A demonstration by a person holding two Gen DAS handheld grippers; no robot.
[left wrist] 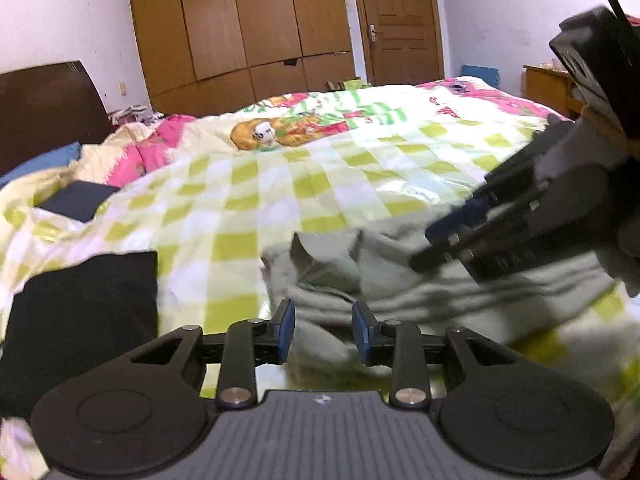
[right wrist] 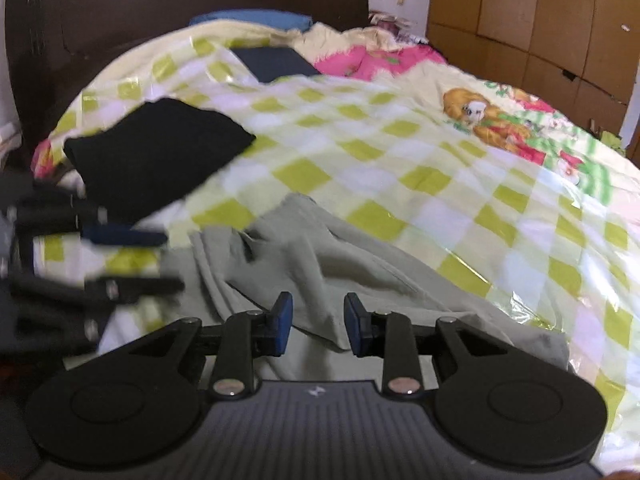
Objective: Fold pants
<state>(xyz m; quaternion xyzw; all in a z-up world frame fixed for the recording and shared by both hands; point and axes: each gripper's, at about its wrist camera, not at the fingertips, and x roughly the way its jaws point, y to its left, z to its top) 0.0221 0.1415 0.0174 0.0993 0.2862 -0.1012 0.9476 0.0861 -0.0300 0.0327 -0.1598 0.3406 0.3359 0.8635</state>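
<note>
Grey pants (left wrist: 400, 280) lie bunched and partly folded on the green-checked bedspread (left wrist: 248, 200). They also show in the right wrist view (right wrist: 320, 264). My left gripper (left wrist: 323, 330) is open and empty, its blue pads just above the near edge of the pants. My right gripper (right wrist: 318, 322) is open and empty, over the near fold of the pants. In the left wrist view the right gripper (left wrist: 452, 240) reaches in from the right above the pants. In the right wrist view the left gripper (right wrist: 156, 260) shows blurred at the left.
A folded black garment (left wrist: 84, 320) lies left of the pants, also in the right wrist view (right wrist: 160, 156). A dark blue folded item (right wrist: 272, 62) lies further up the bed. A dark headboard (right wrist: 180, 8), wooden wardrobe (left wrist: 248, 28) and door (left wrist: 400, 20) stand around the bed.
</note>
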